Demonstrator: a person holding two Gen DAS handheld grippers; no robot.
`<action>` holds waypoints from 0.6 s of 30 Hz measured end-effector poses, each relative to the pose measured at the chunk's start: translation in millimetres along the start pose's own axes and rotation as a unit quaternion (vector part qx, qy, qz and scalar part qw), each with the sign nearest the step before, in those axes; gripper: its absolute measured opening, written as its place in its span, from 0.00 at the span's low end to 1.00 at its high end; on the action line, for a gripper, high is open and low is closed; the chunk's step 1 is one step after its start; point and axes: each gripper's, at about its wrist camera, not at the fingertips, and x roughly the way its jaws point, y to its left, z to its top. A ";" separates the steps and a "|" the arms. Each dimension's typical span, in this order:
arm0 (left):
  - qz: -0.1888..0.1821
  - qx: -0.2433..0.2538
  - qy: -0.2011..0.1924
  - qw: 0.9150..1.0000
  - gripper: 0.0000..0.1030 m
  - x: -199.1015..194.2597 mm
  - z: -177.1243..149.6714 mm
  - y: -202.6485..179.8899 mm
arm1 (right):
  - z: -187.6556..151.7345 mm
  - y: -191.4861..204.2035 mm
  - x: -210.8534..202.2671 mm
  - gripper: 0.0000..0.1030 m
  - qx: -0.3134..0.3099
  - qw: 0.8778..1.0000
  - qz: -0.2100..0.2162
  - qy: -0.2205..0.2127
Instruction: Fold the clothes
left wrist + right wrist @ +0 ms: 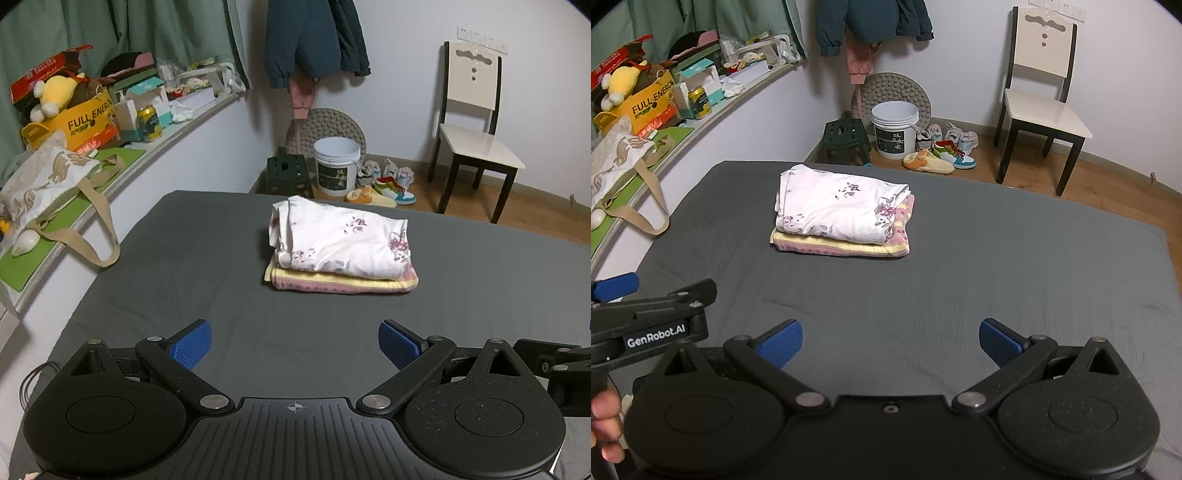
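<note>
Both the left tongs [294,345] and the right tongs [891,345] stand wide apart, gripping nothing, above the dark grey bed sheet [480,280]. Farther along the bed, well apart from them, a folded white floral garment [341,238] rests atop a folded yellow-and-pink striped cloth [343,282].

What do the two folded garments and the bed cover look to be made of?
The white floral garment looks like thin woven cotton, matte, with soft creases. The yellow and pink garment beneath it seems a thicker knit, judging by its ribbed edge. The grey bed cover looks like a matte, slightly wrinkled fabric sheet.
</note>
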 end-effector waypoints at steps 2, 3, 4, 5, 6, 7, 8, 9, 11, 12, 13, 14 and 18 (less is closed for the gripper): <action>0.000 -0.001 -0.001 1.000 0.95 0.3 -0.1 0.4 | -0.2 1.9 0.0 1.00 0.000 1.000 -0.002 0.000; -0.001 -0.001 -0.001 1.000 0.95 0.4 -0.1 0.6 | -0.4 3.5 -0.4 1.00 0.000 1.000 -0.002 -0.001; -0.001 -0.001 -0.002 1.000 0.95 0.5 -0.1 0.8 | -0.6 6.0 -0.6 1.00 -0.001 1.000 -0.003 -0.002; -0.001 -0.001 -0.002 1.000 0.95 0.7 -0.2 1.0 | -0.7 11.1 0.2 1.00 -0.003 1.000 -0.004 -0.001; -0.001 -0.002 -0.003 1.000 0.95 0.8 -0.2 1.2 | -1.1 16.7 2.0 1.00 -0.005 1.000 -0.008 0.002; -0.001 -0.002 -0.003 1.000 0.95 1.0 -0.3 1.4 | -1.0 18.5 2.4 1.00 -0.007 1.000 -0.010 0.002; -0.001 -0.002 -0.004 1.000 0.95 1.1 -0.3 1.6 | 0.9 14.2 2.1 1.00 -0.007 1.000 -0.004 0.004; -0.002 -0.003 -0.004 1.000 0.95 1.2 -0.3 1.8 | -0.3 7.4 0.2 1.00 -0.007 1.000 0.002 0.001; -0.003 -0.002 -0.006 1.000 0.95 2.1 -3.4 4.4 | -0.9 5.8 0.0 1.00 -0.009 1.000 0.000 -0.001; -0.003 -0.002 -0.006 1.000 0.95 3.3 -4.6 5.1 | -0.7 7.8 0.7 1.00 -0.011 1.000 -0.004 -0.002; -0.004 -0.002 -0.006 1.000 0.95 4.8 -5.7 5.8 | -0.6 9.8 1.5 1.00 -0.013 1.000 -0.008 -0.002; -0.003 -0.002 -0.005 1.000 0.95 6.0 -3.9 5.4 | -0.5 10.9 2.0 1.00 -0.014 1.000 -0.010 -0.002; -0.003 -0.006 -0.002 1.000 0.95 5.8 -0.9 5.1 | -0.3 7.7 0.9 1.00 -0.013 1.000 -0.010 -0.001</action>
